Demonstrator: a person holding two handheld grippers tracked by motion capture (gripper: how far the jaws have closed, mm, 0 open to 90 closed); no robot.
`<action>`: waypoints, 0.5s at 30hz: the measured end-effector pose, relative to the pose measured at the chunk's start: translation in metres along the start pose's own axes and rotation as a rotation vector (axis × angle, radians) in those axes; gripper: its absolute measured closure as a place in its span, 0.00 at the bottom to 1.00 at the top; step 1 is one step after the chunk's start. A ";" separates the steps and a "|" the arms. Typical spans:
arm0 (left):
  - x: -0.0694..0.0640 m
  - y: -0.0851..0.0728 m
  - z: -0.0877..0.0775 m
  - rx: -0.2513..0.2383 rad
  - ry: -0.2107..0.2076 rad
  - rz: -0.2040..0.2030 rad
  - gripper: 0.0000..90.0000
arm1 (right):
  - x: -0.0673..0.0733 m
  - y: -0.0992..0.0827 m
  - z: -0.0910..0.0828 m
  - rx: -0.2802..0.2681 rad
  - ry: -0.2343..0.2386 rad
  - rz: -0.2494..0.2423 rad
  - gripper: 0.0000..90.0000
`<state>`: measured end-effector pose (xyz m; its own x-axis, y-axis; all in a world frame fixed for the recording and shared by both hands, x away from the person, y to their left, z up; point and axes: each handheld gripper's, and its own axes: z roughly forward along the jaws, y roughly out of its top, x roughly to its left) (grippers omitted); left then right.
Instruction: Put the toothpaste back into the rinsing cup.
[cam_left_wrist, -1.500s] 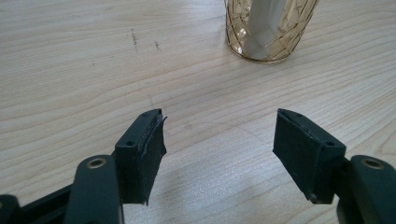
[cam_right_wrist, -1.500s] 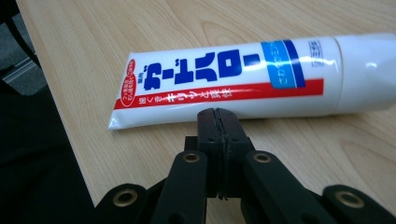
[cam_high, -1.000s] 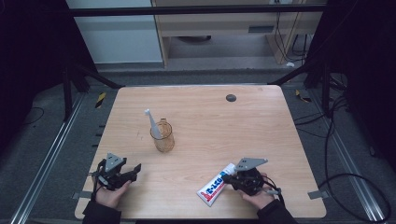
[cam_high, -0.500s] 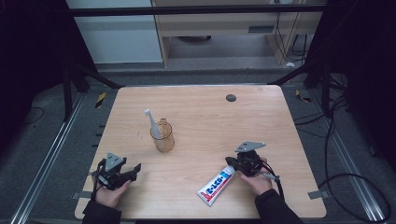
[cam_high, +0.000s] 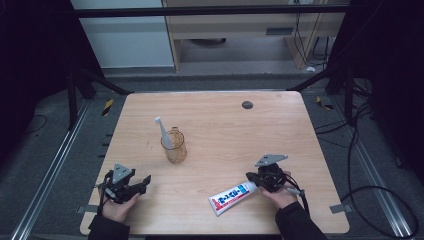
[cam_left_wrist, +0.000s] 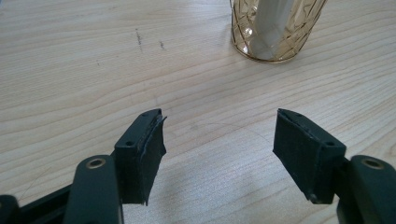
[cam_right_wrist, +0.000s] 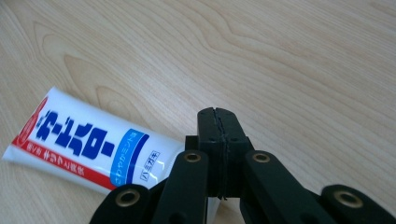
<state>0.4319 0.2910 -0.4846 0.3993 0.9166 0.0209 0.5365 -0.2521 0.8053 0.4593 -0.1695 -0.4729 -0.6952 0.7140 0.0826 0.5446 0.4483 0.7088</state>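
**Toothpaste tube lies flat as right gripper draws back**

The toothpaste tube (cam_high: 233, 197) lies flat on the wooden counter (cam_high: 210, 112), near the front edge on the person's right, its cap end toward the right gripper (cam_high: 261, 178) and its crimped end toward the front edge. In the right gripper view the tube (cam_right_wrist: 88, 142) shows white with blue lettering and a red stripe, and its cap end runs under the gripper linkage, so I cannot tell whether the two touch. The right gripper (cam_right_wrist: 218, 121) has its jaws pressed together with nothing between them.

Compared with a second ago, the right gripper sits farther back on the counter and farther to the right; then it was low over the tube's cap end. The tube itself has stayed in much the same place and at the same slant. The right hand (cam_high: 280, 195) holds the gripper just off the tube's upper end.

The left gripper (cam_high: 131, 186) is unchanged, resting near the front left corner in the left hand (cam_high: 117, 207). In its own view the left gripper (cam_left_wrist: 219, 140) has its jaws set wide apart over bare wood.

An amber glass cup (cam_high: 174, 146) stands near the counter's middle, well apart from both grippers, with a white toothbrush (cam_high: 163, 131) leaning in it. The cup (cam_left_wrist: 275, 28) appears ahead of the left gripper's jaws. A small dark disc (cam_high: 247, 104) lies near the far edge
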 end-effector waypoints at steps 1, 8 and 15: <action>0.000 0.000 0.000 0.001 0.001 0.001 0.36 | 0.000 -0.001 -0.001 0.005 -0.002 -0.001 1.00; 0.000 0.000 -0.001 -0.004 0.002 -0.003 0.36 | 0.001 -0.008 -0.008 0.021 0.010 0.003 1.00; 0.001 0.000 -0.002 -0.003 0.004 0.002 0.36 | 0.008 -0.016 -0.010 0.055 0.021 -0.022 1.00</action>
<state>0.4311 0.2919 -0.4833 0.3975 0.9173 0.0249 0.5334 -0.2531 0.8071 0.4404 -0.1761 -0.4766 -0.7166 0.6926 0.0830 0.5539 0.4927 0.6712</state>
